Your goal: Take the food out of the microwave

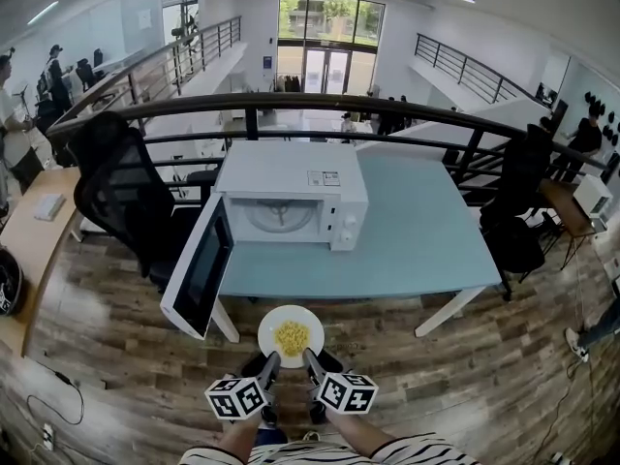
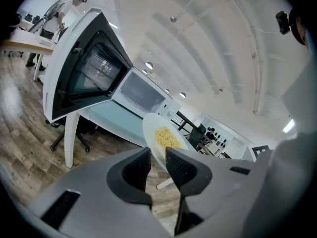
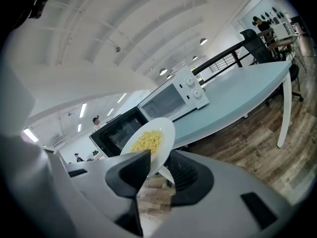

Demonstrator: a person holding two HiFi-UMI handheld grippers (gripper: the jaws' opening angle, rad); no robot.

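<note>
— While pinched at its near rim from both sides, hangs level over the wooden floor (image 1: 116,356), just short of the table edge: white plate (image 1: 291,315) with the yellow food (image 1: 291,338). Left gripper (image 1: 272,360) closed narrow on the rim's left part, right gripper (image 1: 310,358) closed the same way beside it.

— Step in hand, then?

— By the look of it, the carry-out: clear of the cavity, not yet set down. Beyond the plate, door (image 1: 199,267) swung wide to the left, then the microwave (image 1: 291,197) with a bare turntable, then open blue table (image 1: 426,235) to its right.

— Next move?

— Probably a level carry to that free tabletop and a soft set-down. Calls for both hands travelling together, no tilt, no easing of either grip before contact. Worth minding the door's edge on the left.

— Anything in one camera and not another?

— Head view: both grippers at once, plus the gap between plate and table. Left gripper view: rim edge-on between the pads (image 2: 181,167), too small to settle from above. Right gripper view: same bite on the rim, food seen from the side. No sight of the other gripper in either.
</note>
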